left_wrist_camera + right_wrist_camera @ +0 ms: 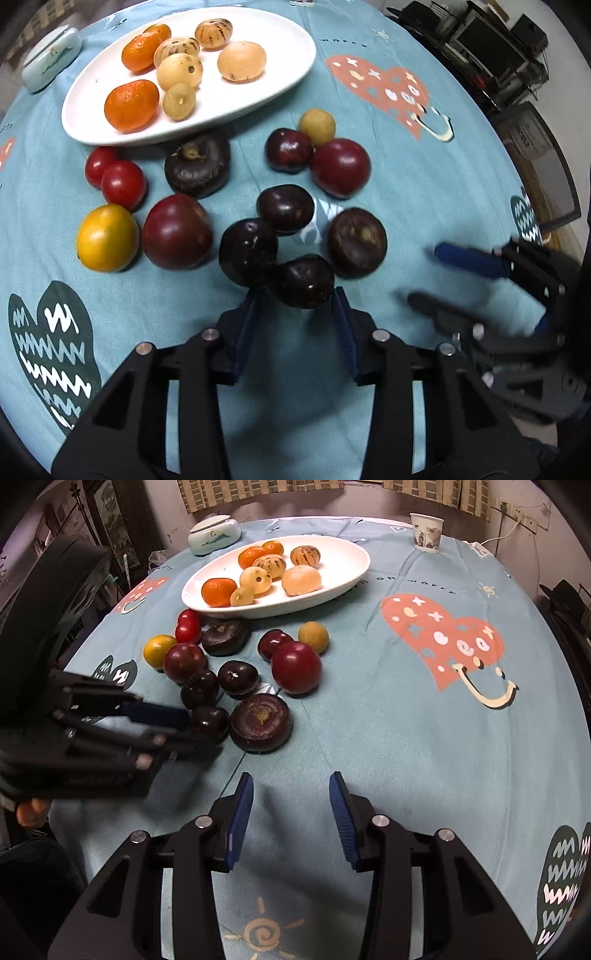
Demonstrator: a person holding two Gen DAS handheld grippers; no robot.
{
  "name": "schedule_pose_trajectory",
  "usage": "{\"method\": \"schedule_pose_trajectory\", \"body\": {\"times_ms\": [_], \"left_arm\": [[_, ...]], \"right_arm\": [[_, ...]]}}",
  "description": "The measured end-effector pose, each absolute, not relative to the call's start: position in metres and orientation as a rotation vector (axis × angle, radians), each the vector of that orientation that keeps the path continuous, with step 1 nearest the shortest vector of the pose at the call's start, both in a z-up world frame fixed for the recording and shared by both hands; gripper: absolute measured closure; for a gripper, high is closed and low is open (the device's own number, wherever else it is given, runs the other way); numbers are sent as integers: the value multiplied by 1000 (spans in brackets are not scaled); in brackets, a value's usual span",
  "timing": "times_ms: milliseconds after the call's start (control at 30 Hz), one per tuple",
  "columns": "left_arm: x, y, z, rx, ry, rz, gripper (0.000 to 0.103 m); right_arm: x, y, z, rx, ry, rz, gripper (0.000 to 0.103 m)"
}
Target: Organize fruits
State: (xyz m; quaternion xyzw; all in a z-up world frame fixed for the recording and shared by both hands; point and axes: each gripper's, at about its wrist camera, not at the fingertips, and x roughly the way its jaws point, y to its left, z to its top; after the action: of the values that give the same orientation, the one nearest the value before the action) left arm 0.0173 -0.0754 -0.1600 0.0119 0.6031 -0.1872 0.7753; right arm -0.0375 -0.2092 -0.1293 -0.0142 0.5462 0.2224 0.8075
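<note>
Left gripper (295, 295) seems clenched on the small, glossy dark-purple plum (303, 281) nearest it on the teal tablecloth (406, 221), so lift straight up, clear of neighbouring fruit.

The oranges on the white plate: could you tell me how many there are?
3: one at the plate's near-left end, and two side by side behind the pale fruits; more may be hidden.

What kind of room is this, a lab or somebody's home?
Probably a home dining room: a round table under a printed cloth, checked curtains behind it, and a paper cup near a wall socket.
</note>
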Motion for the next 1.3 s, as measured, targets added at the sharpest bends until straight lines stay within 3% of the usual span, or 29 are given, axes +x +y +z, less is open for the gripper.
{"method": "schedule_pose_trajectory", "body": {"times_ms": [233,733,1300], "left_arm": [[22,-83,-160,42,1275,-394,72],[1,-16,-115,13,1185,-261,72],[10,-23,-101,87,1149,-249,72]], "right_arm": [[-37,-204,-133,-39,1181,503,59],[-6,-173,-141,-20,1193,524,56],[-11,-173,-136,-45,1207,502,61]]}}
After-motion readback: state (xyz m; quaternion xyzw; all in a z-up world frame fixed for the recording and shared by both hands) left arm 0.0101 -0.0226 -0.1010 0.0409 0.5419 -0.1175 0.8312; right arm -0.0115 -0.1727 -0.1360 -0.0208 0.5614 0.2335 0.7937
